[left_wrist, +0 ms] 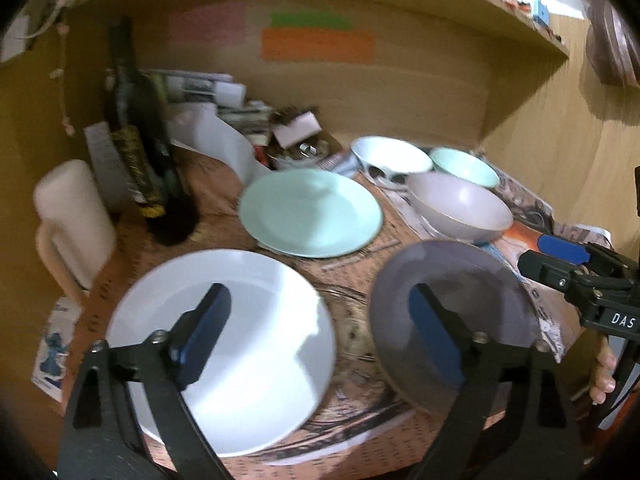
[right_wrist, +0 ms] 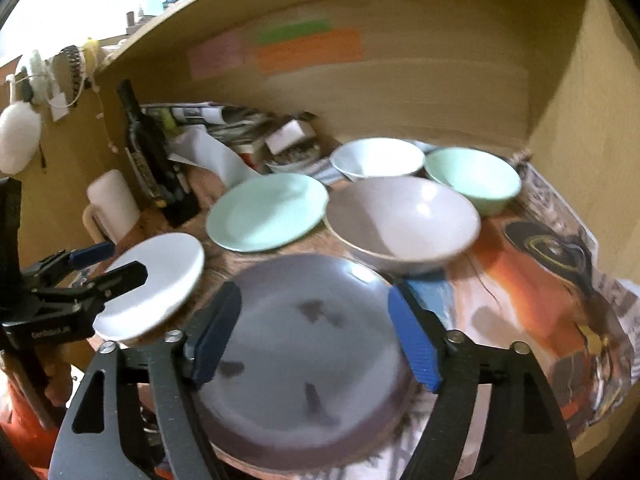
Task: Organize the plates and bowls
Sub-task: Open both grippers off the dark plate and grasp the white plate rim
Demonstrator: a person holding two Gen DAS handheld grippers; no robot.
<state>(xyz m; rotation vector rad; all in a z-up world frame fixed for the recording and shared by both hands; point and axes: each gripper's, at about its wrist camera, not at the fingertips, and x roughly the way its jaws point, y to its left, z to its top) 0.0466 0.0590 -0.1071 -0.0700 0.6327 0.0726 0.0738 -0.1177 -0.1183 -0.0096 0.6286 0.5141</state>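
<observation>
A wooden nook holds a cluttered tabletop [left_wrist: 352, 272] covered in newspaper. Both claws are open and hold nothing. The left claw [left_wrist: 320, 320] hangs over the white plate [left_wrist: 256, 344] and the right claw [right_wrist: 316, 332] over the grey plate [right_wrist: 312, 360]. The green plate [right_wrist: 268, 210] and three bowls sit behind. It looks like the start. Next, one claw must pinch a plate rim to stack it.
</observation>
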